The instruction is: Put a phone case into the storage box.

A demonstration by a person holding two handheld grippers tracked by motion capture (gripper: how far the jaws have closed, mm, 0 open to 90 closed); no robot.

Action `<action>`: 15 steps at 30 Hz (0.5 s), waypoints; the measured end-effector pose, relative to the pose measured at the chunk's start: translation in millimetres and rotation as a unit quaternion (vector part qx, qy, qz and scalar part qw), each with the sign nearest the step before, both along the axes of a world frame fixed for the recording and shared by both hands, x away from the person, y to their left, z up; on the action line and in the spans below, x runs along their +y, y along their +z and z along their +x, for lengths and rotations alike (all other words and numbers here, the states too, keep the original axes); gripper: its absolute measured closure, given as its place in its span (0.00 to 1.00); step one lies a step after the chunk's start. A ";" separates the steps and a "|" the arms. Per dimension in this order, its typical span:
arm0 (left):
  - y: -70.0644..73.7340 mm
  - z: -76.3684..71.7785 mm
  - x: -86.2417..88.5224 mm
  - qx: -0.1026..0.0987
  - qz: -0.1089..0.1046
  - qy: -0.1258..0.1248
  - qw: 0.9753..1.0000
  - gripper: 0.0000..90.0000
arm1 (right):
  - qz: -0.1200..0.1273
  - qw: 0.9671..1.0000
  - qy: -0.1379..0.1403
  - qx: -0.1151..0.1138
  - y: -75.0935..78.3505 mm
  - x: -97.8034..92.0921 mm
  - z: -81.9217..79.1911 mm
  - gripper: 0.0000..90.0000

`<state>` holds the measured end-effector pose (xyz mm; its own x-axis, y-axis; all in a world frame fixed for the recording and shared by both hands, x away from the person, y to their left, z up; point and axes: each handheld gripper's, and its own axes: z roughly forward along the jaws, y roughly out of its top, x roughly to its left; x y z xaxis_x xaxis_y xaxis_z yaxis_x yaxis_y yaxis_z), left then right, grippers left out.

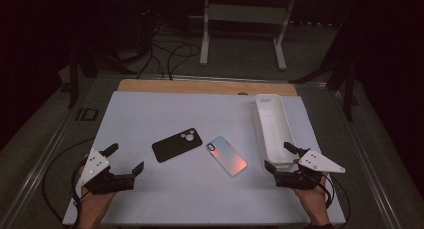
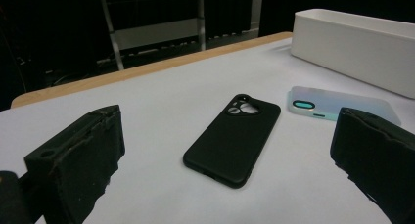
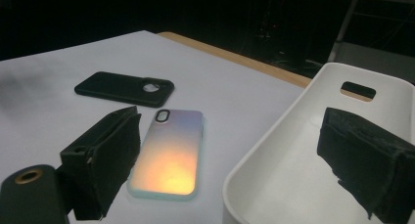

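A black phone case [image 1: 177,144] [image 2: 234,139] [image 3: 125,88] lies flat near the middle of the white table top [image 1: 150,114]. Right beside it lies an iridescent phone case [image 1: 227,155] [image 2: 337,108] [image 3: 170,153] with an orange-pink sheen. A long white tray [image 1: 272,131] [image 2: 357,43] [image 3: 274,185] stands along the right side, with nothing visible in it. My left gripper [image 1: 126,158] [image 2: 230,160] is open at the front left, its jaws framing the black case from a distance. My right gripper [image 1: 280,155] [image 3: 235,160] is open at the tray's near end, one jaw over the tray.
A wooden strip [image 1: 205,86] runs along the table's far edge. Behind it stand a white metal frame [image 1: 245,26] and dark cables [image 1: 165,56] on the floor. Dark stands flank the table on both sides.
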<state>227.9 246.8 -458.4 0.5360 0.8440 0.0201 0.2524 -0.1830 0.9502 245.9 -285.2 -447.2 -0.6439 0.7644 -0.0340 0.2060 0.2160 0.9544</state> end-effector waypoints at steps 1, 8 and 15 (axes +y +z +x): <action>-0.1 -0.4 -0.7 -0.001 0.003 0.002 1.000 0.00 | -0.002 1.000 -0.002 0.002 -0.2 -0.3 0.3 0.10; -0.7 -1.1 -0.9 -0.002 0.005 0.005 1.000 0.00 | -0.001 1.000 -0.004 0.007 -0.7 1.3 1.8 0.10; -1.8 -0.1 -0.4 -0.001 0.006 0.009 1.000 0.00 | 0.008 1.000 -0.007 0.005 3.3 3.2 2.4 0.10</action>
